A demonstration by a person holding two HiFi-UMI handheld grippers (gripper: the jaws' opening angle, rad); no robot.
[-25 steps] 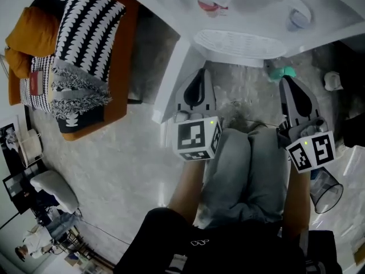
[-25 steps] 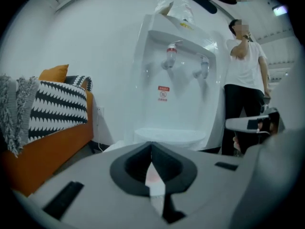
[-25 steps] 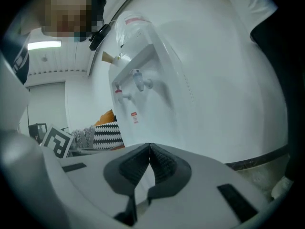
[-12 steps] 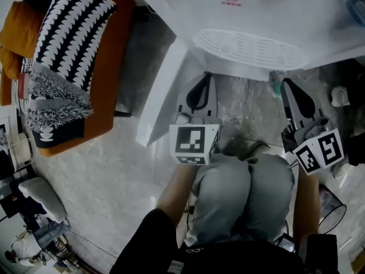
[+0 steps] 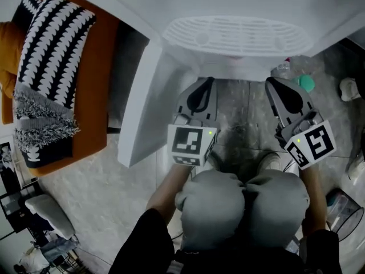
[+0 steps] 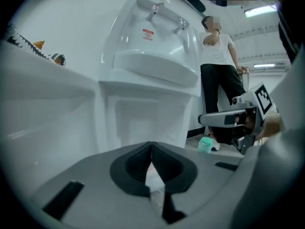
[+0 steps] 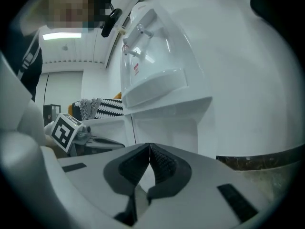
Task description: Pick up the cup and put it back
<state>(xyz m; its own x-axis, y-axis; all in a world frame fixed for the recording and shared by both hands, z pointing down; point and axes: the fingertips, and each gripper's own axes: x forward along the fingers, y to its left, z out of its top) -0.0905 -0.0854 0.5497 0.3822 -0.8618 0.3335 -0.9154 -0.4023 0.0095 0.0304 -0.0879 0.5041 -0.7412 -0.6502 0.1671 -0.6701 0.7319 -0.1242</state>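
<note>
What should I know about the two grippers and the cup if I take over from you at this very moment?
Left gripper: jaws shut, empty, pointing at the base of the white dispenser.
Right gripper: jaws shut, empty, level with the left one.
Cup: the only candidate in view is a small teal container on the floor, just ahead and to the right of the right gripper. Neither gripper touches it.
Done: no pickup yet.
Left: probably open the right gripper, take the container, lift it, then put it back.
</note>
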